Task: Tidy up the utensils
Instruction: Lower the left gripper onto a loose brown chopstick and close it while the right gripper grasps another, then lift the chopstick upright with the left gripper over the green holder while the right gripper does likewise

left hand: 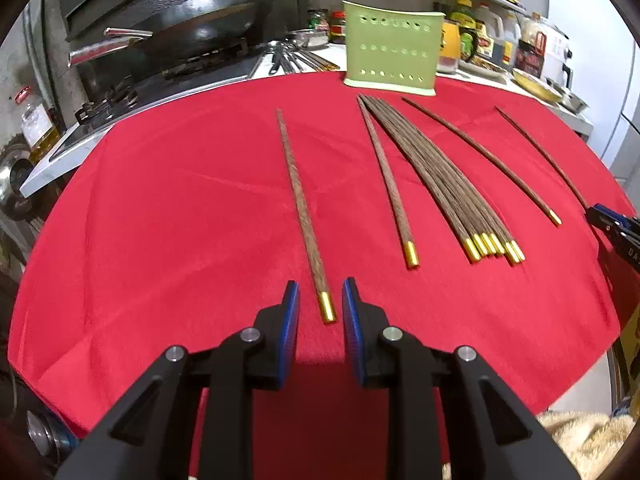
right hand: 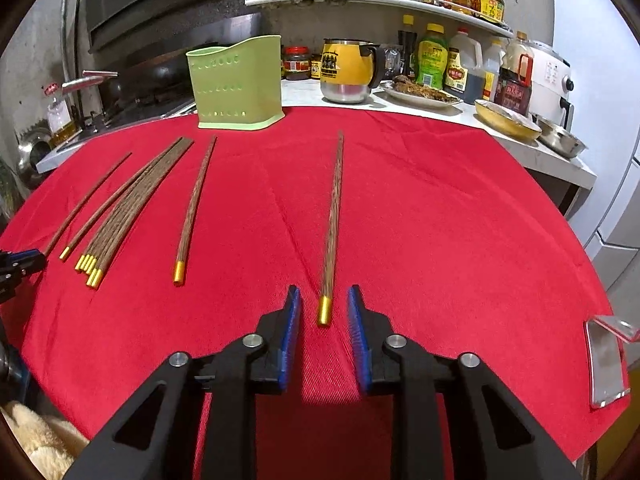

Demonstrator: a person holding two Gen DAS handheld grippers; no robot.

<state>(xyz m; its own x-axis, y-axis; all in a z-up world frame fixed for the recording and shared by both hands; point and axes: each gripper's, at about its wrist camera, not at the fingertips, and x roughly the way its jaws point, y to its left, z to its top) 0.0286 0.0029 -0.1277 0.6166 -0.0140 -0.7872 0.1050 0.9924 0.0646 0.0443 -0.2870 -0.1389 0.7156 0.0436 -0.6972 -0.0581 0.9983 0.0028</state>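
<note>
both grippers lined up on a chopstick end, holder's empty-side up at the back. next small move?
Probably close the right gripper on the gold-capped end of the chopstick lying between its pads. The jaws straddle the cap with gaps on both sides, so nothing is gripped yet. The left gripper sits the same way over its own chopstick. The green holder stands upright behind.

Red-clothed table (right hand: 440, 220), brown gold-capped chopsticks (right hand: 120, 208) lying on it, green holder (right hand: 240, 84) standing at far edge
</note>
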